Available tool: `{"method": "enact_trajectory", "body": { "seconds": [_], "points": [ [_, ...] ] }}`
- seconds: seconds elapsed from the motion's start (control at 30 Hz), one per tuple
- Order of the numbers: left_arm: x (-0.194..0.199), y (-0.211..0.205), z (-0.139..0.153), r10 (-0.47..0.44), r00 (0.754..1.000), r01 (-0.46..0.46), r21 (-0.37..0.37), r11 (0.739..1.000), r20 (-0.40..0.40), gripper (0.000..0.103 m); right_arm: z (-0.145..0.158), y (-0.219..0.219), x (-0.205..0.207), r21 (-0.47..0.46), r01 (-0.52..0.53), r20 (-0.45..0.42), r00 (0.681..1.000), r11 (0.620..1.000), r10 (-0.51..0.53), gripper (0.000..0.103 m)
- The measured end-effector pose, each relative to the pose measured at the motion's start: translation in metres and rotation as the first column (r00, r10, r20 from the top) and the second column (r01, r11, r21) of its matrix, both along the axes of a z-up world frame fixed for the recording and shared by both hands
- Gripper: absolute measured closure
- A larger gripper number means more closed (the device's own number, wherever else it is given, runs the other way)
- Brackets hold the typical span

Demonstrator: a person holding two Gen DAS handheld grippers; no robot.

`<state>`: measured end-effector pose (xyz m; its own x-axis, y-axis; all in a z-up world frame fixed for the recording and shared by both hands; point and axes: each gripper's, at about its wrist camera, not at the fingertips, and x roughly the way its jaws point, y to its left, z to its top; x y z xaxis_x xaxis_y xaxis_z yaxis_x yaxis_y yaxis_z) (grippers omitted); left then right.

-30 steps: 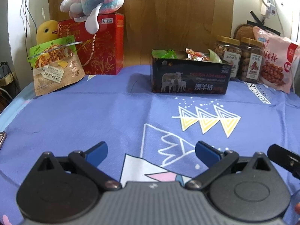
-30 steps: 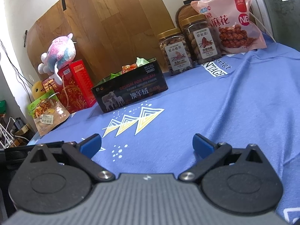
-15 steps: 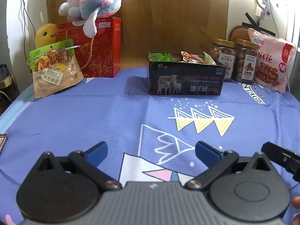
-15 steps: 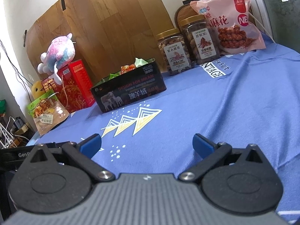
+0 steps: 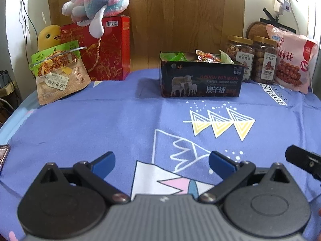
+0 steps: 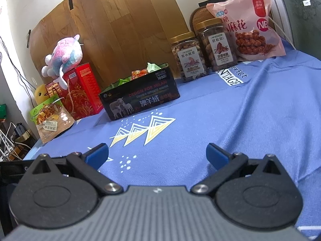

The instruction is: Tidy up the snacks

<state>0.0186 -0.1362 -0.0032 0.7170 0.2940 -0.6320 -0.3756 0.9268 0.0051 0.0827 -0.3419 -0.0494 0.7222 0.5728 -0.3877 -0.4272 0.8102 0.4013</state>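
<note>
Both tools idle; snacks lie well ahead at the far side of the blue cloth (image 5: 120, 120).

The dark box (image 5: 201, 80) of packets stands straight ahead of both tools, long side across the view, well apart from either. Jars (image 6: 188, 57) and pink bag (image 6: 248, 22) stand to its right, nearer the right tool; the green pouch (image 5: 60, 70) to its left, nearer the left. Left gripper (image 5: 161, 161) and right gripper (image 6: 157, 153): fingers spread wide, holding and touching nothing.
</note>
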Motion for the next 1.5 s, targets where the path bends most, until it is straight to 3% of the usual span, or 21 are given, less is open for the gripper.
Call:
{"method": "enact_trajectory", "body": {
  "seconds": [0.57, 1.07, 1.5],
  "points": [
    [-0.004, 0.012, 0.005, 0.098, 0.994, -0.101, 0.078, 0.992, 0.042, 0.000, 0.001, 0.000, -0.001, 0.001, -0.005, 0.004, 1.000, 1.000, 0.005, 0.000],
    [-0.004, 0.011, 0.004, 0.101, 0.994, -0.105, 0.099, 0.990, 0.044, 0.000, 0.000, 0.003, -0.002, -0.001, -0.006, -0.001, 1.000, 1.000, 0.006, 0.000],
    [-0.005, -0.001, 0.004, 0.127, 0.988, -0.145, 0.257, 0.955, 0.085, 0.000, 0.000, 0.003, -0.002, 0.000, -0.007, -0.002, 1.000, 1.000, 0.007, 0.000]
  ]
}}
